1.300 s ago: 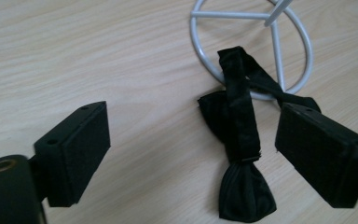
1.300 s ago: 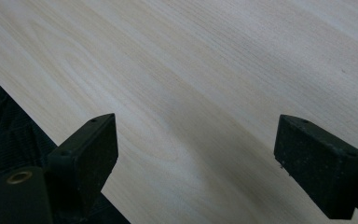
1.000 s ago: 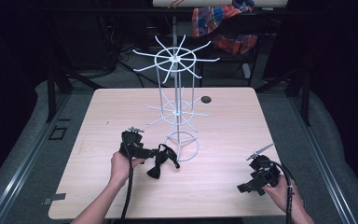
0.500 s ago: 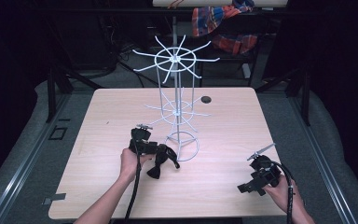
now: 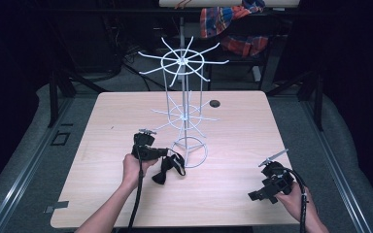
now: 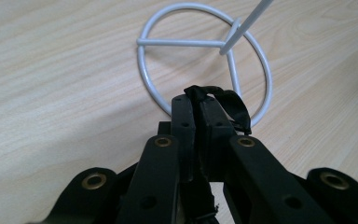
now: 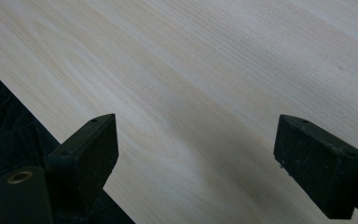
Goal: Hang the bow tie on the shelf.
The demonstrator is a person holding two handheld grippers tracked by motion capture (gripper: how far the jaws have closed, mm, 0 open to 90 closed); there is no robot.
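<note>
Bow tie (image 5: 164, 171) lay on table beside white wire rack (image 5: 183, 97) base ring, near front-left edge. Left tongs (image 6: 196, 105) had just been closing, now clamped on its strap. Grasp done; lifting, hanging on rack hook left. Right tongs (image 7: 196, 154) wide open, empty, near front-right corner.

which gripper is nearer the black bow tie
Left. The left gripper is shut on the strap of the black bow tie; the right gripper is open over bare table far to its right.
</note>
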